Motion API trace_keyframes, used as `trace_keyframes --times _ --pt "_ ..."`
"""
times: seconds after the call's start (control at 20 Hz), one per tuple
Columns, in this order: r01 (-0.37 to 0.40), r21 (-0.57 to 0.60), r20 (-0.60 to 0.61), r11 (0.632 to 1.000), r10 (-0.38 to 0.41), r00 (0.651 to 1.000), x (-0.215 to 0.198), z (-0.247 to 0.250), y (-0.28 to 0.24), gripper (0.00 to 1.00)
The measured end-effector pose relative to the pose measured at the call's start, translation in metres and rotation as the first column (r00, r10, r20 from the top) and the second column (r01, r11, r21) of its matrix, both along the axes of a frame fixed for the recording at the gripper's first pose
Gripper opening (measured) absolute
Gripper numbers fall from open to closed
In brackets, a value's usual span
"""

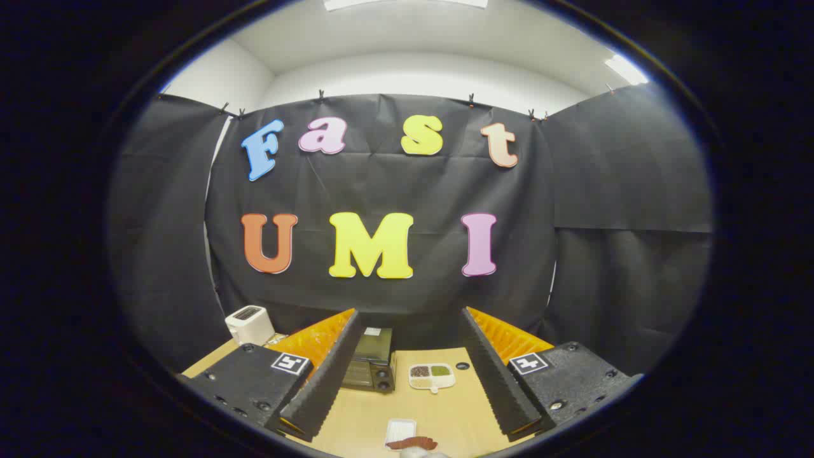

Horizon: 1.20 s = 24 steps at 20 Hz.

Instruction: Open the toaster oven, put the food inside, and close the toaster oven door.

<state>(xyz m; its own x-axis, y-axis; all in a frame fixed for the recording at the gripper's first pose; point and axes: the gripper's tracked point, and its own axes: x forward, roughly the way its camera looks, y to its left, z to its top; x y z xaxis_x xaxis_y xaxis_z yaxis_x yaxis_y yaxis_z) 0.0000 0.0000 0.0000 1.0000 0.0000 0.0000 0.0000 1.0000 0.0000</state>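
My gripper (410,321) is held high above the table, fingers wide apart and nothing between them. Its black ribbed pads (331,375) frame the scene below. A black toaster oven (370,366) sits on the wooden table (356,413) partly behind the left finger, its door closed. Near the table's front edge, between and below the fingers, lies a white tray (400,431) with a reddish-brown piece of food (413,443) at its near end.
A white divided dish (432,376) holding brown and green contents rests just right of the oven. A white pop-up toaster (249,323) stands at the back left of the table. A small dark round spot (462,366) marks the table beyond the dish.
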Motion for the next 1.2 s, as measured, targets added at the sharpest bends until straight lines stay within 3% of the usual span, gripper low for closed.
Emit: trace_keyframes --times 0.7,1.0,1.2 --pt "0.055 -0.002 -0.046 0.998 -0.055 0.997 0.005 -0.027 -0.012 0.99" --pt "0.075 -0.028 -0.048 0.997 -0.076 0.996 0.033 -0.044 0.010 0.99" --pt "0.043 -0.032 -0.056 0.999 -0.045 0.997 0.066 -0.066 0.047 1.00"
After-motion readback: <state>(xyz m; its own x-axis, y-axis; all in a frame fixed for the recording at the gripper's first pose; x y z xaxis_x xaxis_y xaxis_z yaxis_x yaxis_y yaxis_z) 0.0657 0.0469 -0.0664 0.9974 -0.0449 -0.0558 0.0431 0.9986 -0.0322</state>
